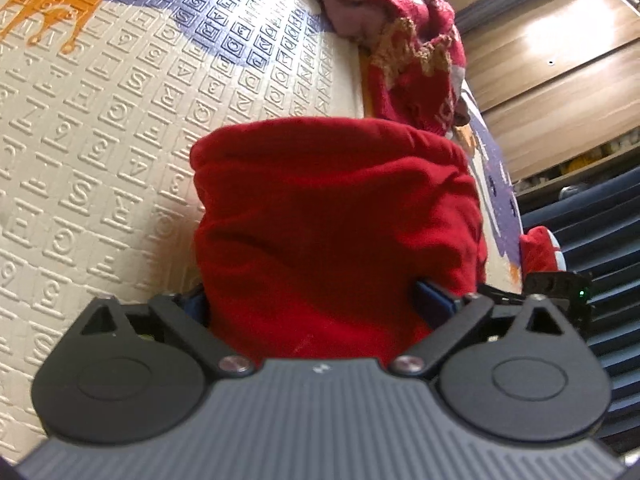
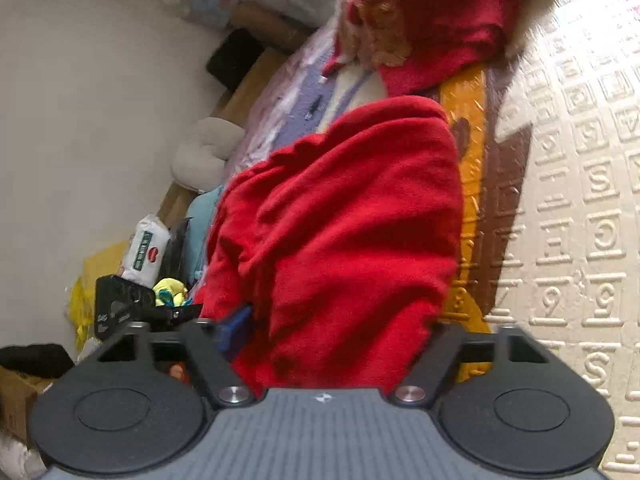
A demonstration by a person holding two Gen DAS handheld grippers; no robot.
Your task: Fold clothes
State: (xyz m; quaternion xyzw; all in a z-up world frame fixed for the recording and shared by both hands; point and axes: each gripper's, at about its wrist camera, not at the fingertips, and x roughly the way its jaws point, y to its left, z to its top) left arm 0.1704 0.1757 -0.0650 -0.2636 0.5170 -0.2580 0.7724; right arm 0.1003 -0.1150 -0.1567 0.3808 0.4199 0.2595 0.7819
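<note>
Cream embossed foam play mat (image 1: pixel 100 152) under everything; plain red fleece garment (image 1: pixel 332 216) bunched between fingers of both grippers, draped ahead of them; red knitted sweater with tan pattern (image 1: pixel 416 64) beyond fingertips; left gripper (image 1: pixel 320 304) clenched on red fleece; right gripper (image 2: pixel 336 332) likewise grasping it.

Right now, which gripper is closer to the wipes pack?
Probably left. In the right view, the left gripper shows right beside the wipes pack; the right gripper is farther over. Both grip the cloth.
</note>
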